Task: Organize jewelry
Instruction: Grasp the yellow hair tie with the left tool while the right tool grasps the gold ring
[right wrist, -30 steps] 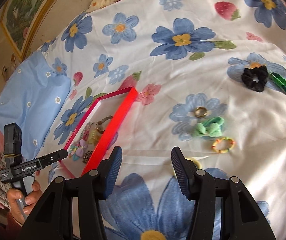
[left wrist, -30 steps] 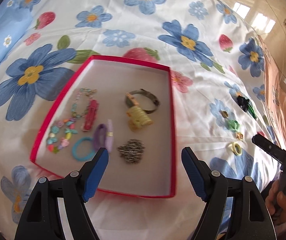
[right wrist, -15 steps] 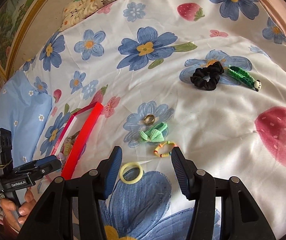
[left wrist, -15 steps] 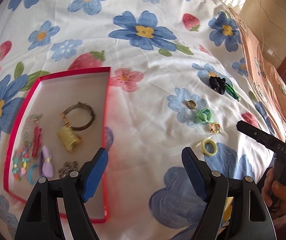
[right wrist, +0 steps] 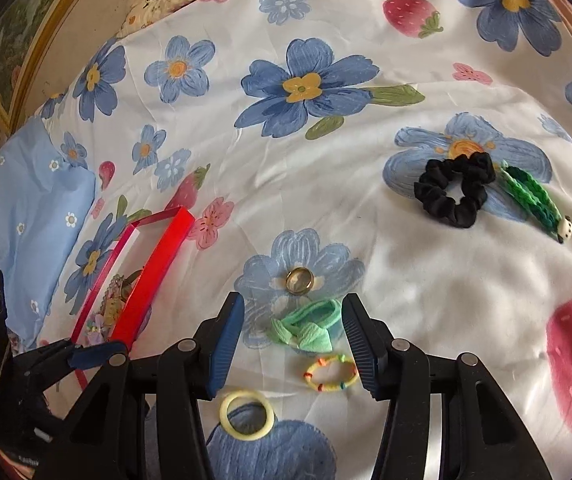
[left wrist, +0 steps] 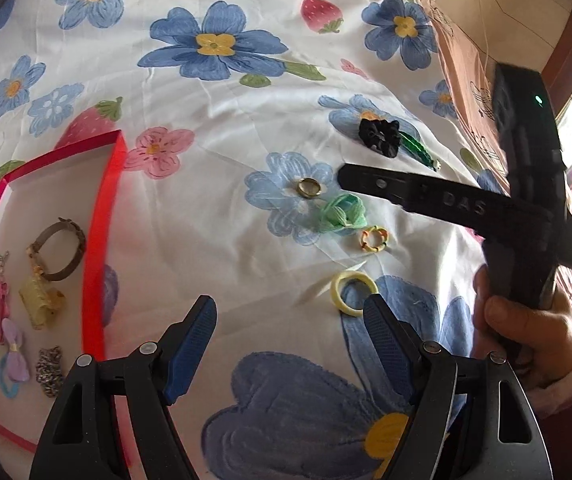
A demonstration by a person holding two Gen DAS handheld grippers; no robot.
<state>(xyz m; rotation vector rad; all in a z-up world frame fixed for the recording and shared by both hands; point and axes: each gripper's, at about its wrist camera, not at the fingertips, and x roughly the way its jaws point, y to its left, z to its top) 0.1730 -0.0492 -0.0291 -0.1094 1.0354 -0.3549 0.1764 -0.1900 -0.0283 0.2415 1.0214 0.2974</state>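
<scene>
Jewelry lies loose on a flowered bedsheet (right wrist: 425, 264), and more is gathered in a red box (left wrist: 102, 216) off to the left. Nearest the right gripper (right wrist: 291, 344), a yellow ring band (right wrist: 247, 414) sits below its left finger, and a multicolour band (right wrist: 330, 372) lies just inside its right finger. Both right fingers are spread wide and grip nothing; between their tips rests a green bow (right wrist: 305, 328). Just beyond the bow is a gold ring (right wrist: 298, 281), apart from it. Farther off to the right, a black scrunchie (right wrist: 455, 192) touches a green clip (right wrist: 533, 196) with a small white bead at its end.

In the left wrist view, the left gripper (left wrist: 289, 332) is likewise wide open and empty, over bare sheet between the box and the loose pieces; the yellow ring band (left wrist: 353, 294) lies just beside its right fingertip. The right gripper (left wrist: 425, 196) reaches across above the bow (left wrist: 339, 212), held by a hand (left wrist: 525, 328).

The box holds a brown bracelet (left wrist: 60, 250), a yellow claw clip (left wrist: 40, 304), a purple bow (left wrist: 14, 354), a dark chain (left wrist: 49, 370) and beaded pieces along its left wall. Its near wall stands between these and the loose items.
</scene>
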